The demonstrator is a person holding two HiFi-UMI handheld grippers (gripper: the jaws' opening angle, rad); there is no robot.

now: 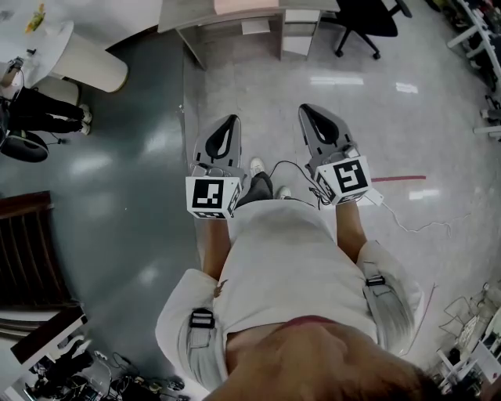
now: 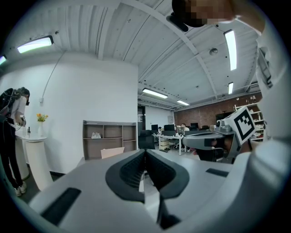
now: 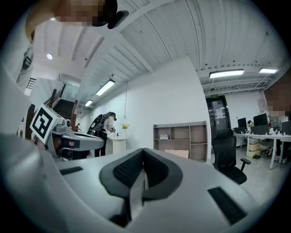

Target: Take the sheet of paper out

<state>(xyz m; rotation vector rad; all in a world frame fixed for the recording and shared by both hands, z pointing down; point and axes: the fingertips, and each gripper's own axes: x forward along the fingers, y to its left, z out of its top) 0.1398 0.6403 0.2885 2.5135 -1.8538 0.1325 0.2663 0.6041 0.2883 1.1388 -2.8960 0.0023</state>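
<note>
Our left gripper point(image 1: 230, 122) and right gripper point(image 1: 311, 116), jaws pressed together on nothing, point level side by side toward the shelf unit point(image 2: 109, 139); no sheet of paper shows.

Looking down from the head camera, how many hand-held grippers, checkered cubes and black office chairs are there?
Hand-held grippers: 2 (left hand-held gripper, right hand-held gripper)
Checkered cubes: 2 (left cube, right cube)
Black office chairs: 1 (office chair)
Total: 5
</note>
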